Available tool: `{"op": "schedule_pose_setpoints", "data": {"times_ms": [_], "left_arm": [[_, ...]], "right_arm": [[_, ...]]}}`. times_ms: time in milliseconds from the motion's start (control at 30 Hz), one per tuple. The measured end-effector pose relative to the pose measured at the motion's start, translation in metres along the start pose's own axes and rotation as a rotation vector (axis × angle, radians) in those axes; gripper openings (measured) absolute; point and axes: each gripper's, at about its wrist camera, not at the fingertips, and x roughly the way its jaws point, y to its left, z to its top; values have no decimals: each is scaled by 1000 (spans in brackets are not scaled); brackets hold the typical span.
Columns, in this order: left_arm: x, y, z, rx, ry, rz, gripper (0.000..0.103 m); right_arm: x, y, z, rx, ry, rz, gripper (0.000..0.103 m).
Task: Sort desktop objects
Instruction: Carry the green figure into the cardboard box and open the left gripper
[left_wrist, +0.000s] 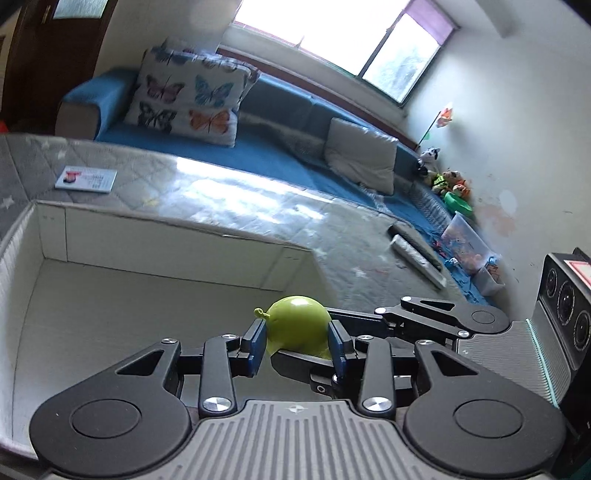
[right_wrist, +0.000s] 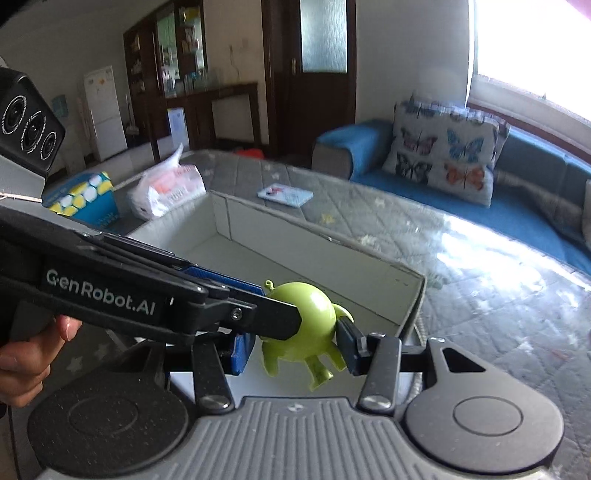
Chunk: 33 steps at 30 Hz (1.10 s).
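A lime-green plastic pig toy (left_wrist: 297, 328) hangs above the open white box (left_wrist: 155, 240). Both grippers close around it. My left gripper (left_wrist: 297, 343) has its blue pads on the toy's two sides. In the right wrist view the same toy (right_wrist: 306, 325) sits between the fingers of my right gripper (right_wrist: 295, 350), legs pointing down. The left gripper's black finger (right_wrist: 177, 299) crosses in from the left and touches the toy. The white box (right_wrist: 314, 236) lies just behind and below.
The box sits on a grey quilted mat (left_wrist: 221, 192). A small booklet (left_wrist: 86, 180) lies on the mat beyond the box. A white plastic bag (right_wrist: 166, 188) and a blue-yellow carton (right_wrist: 83, 199) stand at the left. A blue sofa (left_wrist: 258, 147) with cushions runs behind.
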Motion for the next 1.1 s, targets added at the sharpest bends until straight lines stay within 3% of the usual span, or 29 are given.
{"op": "schedule_pose_setpoints", "data": {"times_ms": [200,600,833,1100], "left_arm": [[23,26,5,-73,46,-17,38],[32,35,-3,-110,80,-2,38],[29,34,-5,-116,75,8,38],[4,16,-13,-74,13,13,38]], "right_arm": [[31,-6,0,-7,77,-13,48],[56,1,-3,-75,159,-57,49],[51,2,-3,-76,154,-52,50],[13,-3,-9,-49,86,-59,51]]}}
